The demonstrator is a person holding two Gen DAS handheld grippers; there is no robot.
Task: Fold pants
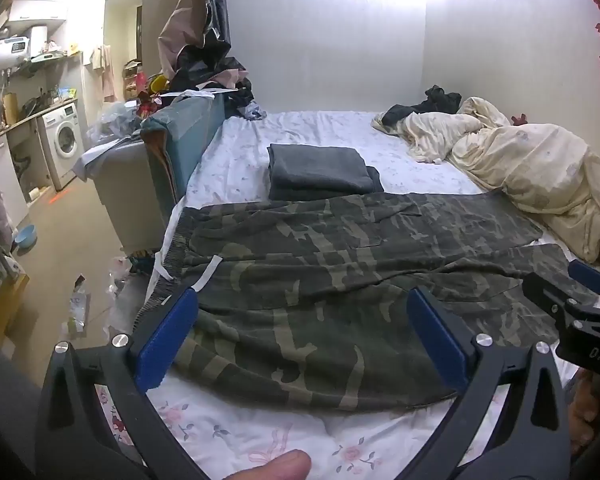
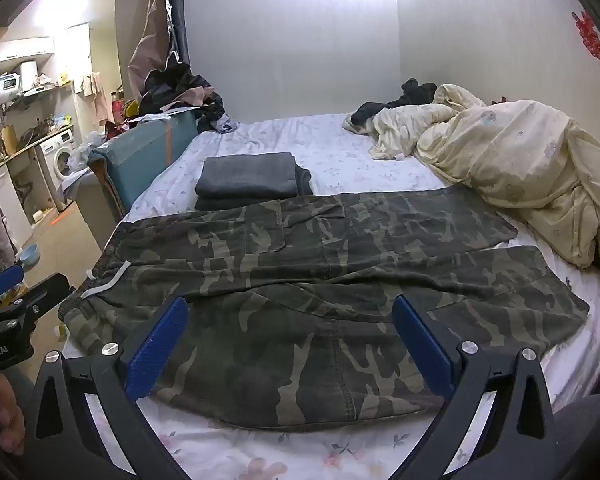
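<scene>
Camo pants (image 2: 300, 292) flat, creased, w/ ribbed waistband, on floral sheet (image 2: 228, 452)

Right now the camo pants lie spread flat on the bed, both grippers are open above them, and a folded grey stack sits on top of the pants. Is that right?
One thing is wrong: the grey stack is not on top of the pants. It lies on the bed just behind them, as the right wrist view shows. The pants do lie spread flat, and the left gripper and right gripper are both open above them.

Both wrist views angled down, sharing pants (image 1: 340, 272).
</scene>
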